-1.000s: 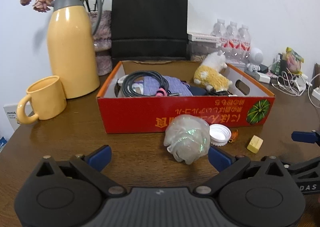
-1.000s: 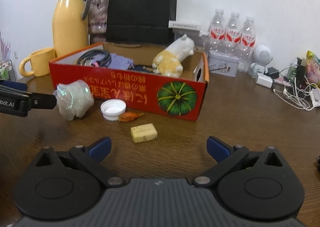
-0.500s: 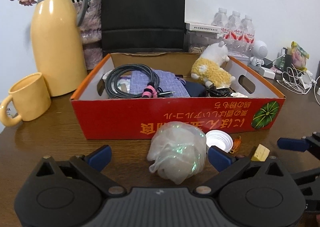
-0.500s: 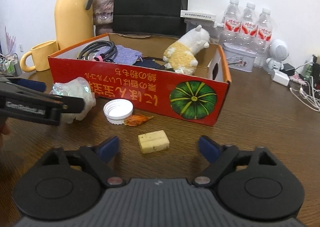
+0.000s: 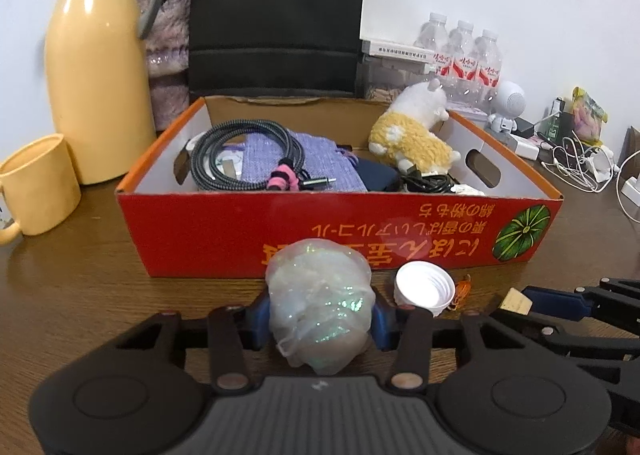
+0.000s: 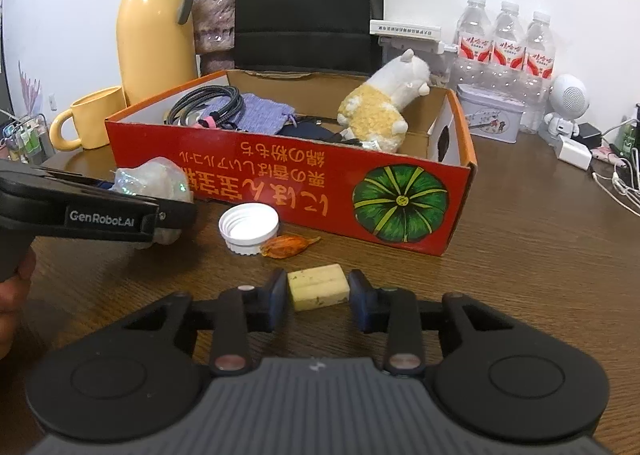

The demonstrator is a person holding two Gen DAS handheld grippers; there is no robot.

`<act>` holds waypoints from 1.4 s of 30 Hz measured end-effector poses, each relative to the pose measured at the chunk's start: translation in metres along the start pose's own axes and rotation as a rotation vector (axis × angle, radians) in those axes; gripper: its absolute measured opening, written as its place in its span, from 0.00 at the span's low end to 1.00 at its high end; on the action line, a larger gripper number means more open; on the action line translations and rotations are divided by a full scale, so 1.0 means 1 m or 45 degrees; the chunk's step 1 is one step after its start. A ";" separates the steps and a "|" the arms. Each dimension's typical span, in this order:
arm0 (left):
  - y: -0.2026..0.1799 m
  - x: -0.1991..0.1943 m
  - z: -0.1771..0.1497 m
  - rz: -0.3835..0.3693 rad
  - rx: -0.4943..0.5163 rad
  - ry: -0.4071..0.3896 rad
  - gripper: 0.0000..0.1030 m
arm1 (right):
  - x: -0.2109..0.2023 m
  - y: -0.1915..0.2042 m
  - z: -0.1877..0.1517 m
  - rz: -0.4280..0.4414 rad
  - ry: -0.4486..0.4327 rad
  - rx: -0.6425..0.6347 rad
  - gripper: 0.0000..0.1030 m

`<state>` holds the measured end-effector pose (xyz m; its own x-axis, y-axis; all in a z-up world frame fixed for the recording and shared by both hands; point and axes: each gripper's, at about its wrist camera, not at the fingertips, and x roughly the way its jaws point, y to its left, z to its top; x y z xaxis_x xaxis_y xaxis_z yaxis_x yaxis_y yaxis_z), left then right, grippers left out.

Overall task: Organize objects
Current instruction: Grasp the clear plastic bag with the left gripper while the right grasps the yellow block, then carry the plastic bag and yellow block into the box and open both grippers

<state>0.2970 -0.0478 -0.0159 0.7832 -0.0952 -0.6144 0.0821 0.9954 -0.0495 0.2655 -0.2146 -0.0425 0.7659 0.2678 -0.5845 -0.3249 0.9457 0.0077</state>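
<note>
On the wooden table, in front of a red cardboard box (image 5: 200,231), lies an iridescent plastic bundle (image 5: 318,291). My left gripper (image 5: 319,317) has the bundle between its blue pads. Its jaws are closing and the pads touch both sides. In the right wrist view the same gripper (image 6: 168,211) comes in from the left over the bundle (image 6: 156,181). A small yellow block (image 6: 318,286) sits between the pads of my right gripper (image 6: 318,291), whose jaws are closing against its two ends. The box holds a coiled cable (image 5: 240,159), a purple cloth and a plush toy (image 5: 412,135).
A white bottle cap (image 6: 248,225) and an orange dried scrap (image 6: 288,245) lie by the box front. A yellow thermos (image 5: 96,87) and mug (image 5: 38,183) stand at left, a black bag (image 5: 276,15) behind. Water bottles (image 6: 508,43), a tin and tangled cables (image 5: 580,163) fill the right.
Both grippers moved forward toward the box. The left jaws closed from wide open onto the plastic bundle. The right jaws closed onto the yellow block.
</note>
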 end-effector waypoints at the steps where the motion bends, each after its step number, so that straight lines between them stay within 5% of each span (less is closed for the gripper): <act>1: 0.000 -0.001 0.000 0.001 0.000 -0.003 0.43 | -0.001 0.001 0.000 -0.011 -0.012 0.001 0.34; 21: -0.001 -0.059 -0.001 0.042 0.006 -0.195 0.42 | -0.044 0.019 0.006 -0.061 -0.271 0.062 0.33; 42: 0.017 -0.065 0.064 0.109 -0.098 -0.368 0.42 | -0.039 0.027 0.070 -0.037 -0.431 0.044 0.34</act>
<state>0.2867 -0.0259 0.0737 0.9289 0.0005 -0.3703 -0.0298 0.9969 -0.0733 0.2662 -0.1867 0.0373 0.9170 0.2812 -0.2827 -0.2858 0.9579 0.0258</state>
